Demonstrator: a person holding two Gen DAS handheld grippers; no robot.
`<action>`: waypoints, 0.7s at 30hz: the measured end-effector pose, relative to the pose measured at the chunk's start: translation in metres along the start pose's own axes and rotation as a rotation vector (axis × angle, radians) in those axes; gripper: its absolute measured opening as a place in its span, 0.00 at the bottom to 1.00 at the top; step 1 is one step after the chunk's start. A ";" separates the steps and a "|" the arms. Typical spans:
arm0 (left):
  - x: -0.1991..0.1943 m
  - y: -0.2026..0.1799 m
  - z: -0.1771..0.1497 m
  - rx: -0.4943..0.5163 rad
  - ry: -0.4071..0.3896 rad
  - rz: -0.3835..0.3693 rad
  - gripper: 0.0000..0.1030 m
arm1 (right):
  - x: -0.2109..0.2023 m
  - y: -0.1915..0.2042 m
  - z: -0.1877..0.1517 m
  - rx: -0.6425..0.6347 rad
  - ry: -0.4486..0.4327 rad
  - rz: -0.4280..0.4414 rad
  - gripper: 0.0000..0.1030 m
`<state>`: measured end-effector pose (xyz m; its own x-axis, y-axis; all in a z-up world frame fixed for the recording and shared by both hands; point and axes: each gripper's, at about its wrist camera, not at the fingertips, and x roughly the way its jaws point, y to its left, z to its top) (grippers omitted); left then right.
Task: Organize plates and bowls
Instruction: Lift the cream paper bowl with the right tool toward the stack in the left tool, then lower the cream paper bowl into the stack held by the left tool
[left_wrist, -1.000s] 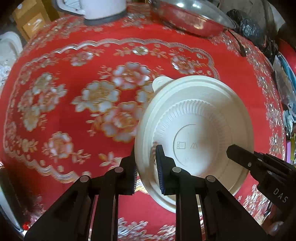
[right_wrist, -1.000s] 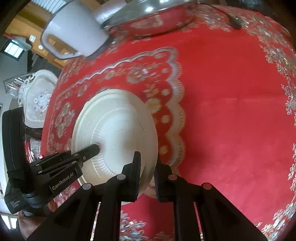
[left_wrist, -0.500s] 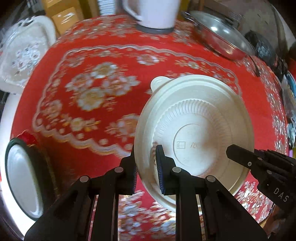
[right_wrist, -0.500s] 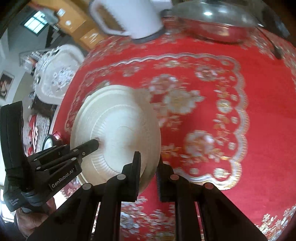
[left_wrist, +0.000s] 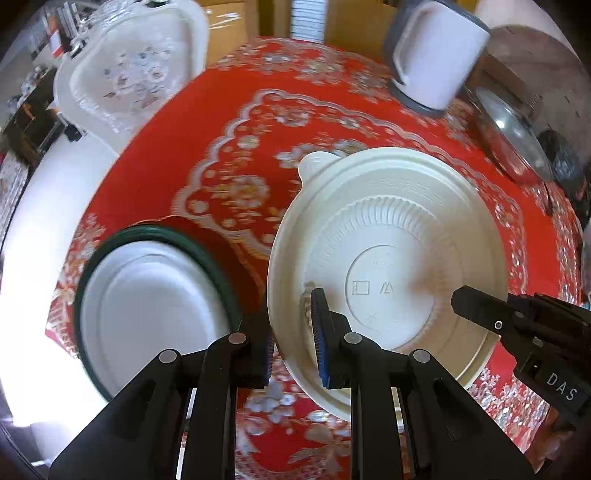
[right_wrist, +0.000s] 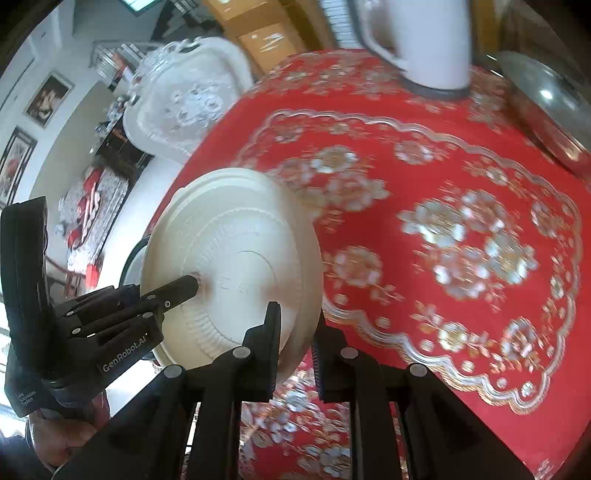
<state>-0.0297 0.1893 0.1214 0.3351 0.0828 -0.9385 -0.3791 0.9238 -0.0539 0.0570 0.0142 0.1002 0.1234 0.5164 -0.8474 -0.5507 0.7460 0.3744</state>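
Observation:
A cream plastic bowl (left_wrist: 388, 258) is held upside down in the air above the red floral tablecloth (left_wrist: 229, 155); its ribbed underside faces me. My left gripper (left_wrist: 293, 332) is shut on its left rim. My right gripper (right_wrist: 297, 343) is shut on the opposite rim, where the bowl (right_wrist: 236, 258) shows again. The right gripper's finger also shows in the left wrist view (left_wrist: 491, 314). A white plate with a dark green rim (left_wrist: 147, 306) lies on the table's left edge, just left of the bowl and lower.
A white kettle (left_wrist: 436, 62) stands at the table's far side. A steel lidded pan (left_wrist: 513, 136) sits at the far right. A white ornate chair (left_wrist: 125, 74) stands beyond the table's left edge.
Both grippers have carried the bowl to the left across the table. The green-rimmed plate has come into full view beside the bowl. Both grips are unchanged.

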 end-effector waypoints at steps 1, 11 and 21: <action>-0.001 0.004 0.000 -0.007 -0.002 0.002 0.17 | 0.004 0.005 0.002 -0.011 0.004 0.004 0.15; -0.016 0.044 -0.008 -0.087 -0.013 0.011 0.17 | 0.017 0.045 0.011 -0.100 0.027 0.015 0.16; -0.033 0.102 -0.018 -0.202 -0.024 0.055 0.17 | 0.036 0.098 0.019 -0.212 0.063 0.059 0.16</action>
<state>-0.0949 0.2737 0.1404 0.3286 0.1424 -0.9337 -0.5618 0.8241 -0.0720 0.0233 0.1147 0.1136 0.0380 0.5240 -0.8509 -0.7176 0.6069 0.3417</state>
